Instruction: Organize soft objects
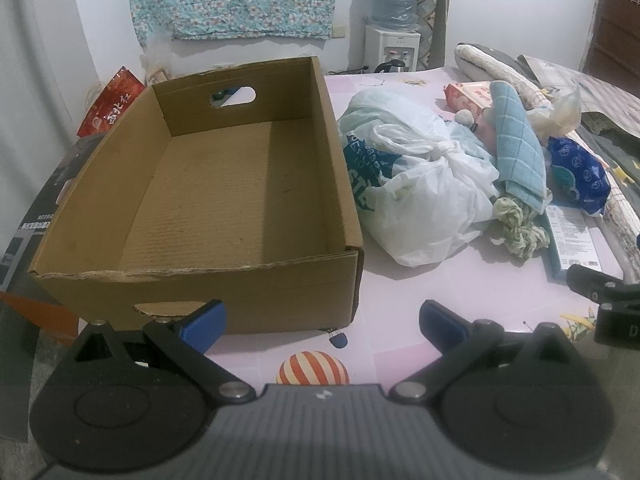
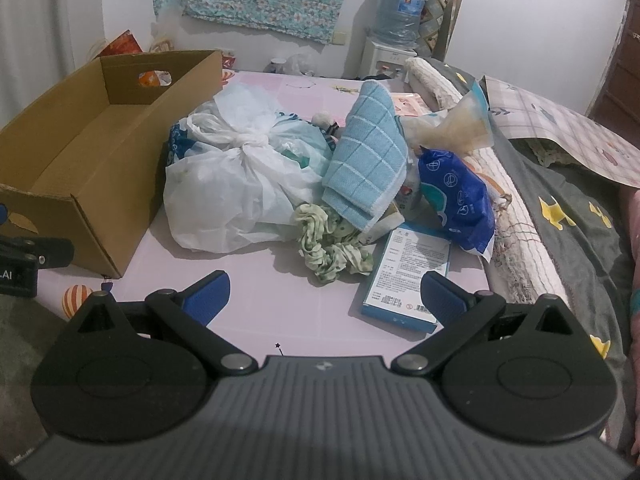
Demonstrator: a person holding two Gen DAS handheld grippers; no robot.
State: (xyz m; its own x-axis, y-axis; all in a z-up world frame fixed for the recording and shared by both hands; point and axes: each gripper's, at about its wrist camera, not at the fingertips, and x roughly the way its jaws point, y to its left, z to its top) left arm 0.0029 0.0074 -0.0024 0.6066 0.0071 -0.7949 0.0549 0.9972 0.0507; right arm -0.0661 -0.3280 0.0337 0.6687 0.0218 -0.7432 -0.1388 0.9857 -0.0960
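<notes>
An empty brown cardboard box [image 1: 224,184] [image 2: 92,148] stands on the pink sheet at the left. Right of it lies a heap: a knotted white plastic bag [image 1: 424,184] [image 2: 240,176], a folded light-blue checked towel [image 1: 516,140] [image 2: 368,156], a green scrunched cloth [image 1: 520,228] [image 2: 332,244], a blue plastic pack [image 1: 580,176] [image 2: 460,196] and a flat blue-edged carton [image 2: 408,280] [image 1: 572,240]. My left gripper [image 1: 322,326] is open, low in front of the box's near wall. My right gripper [image 2: 324,296] is open over bare sheet, short of the green cloth and the carton.
The bed's pink sheet [image 2: 256,304] carries everything. A rolled cream blanket [image 2: 516,240] and a grey quilt [image 2: 568,208] lie along the right. A water dispenser [image 1: 394,44] stands at the back wall. A red bag [image 1: 110,100] sits behind the box.
</notes>
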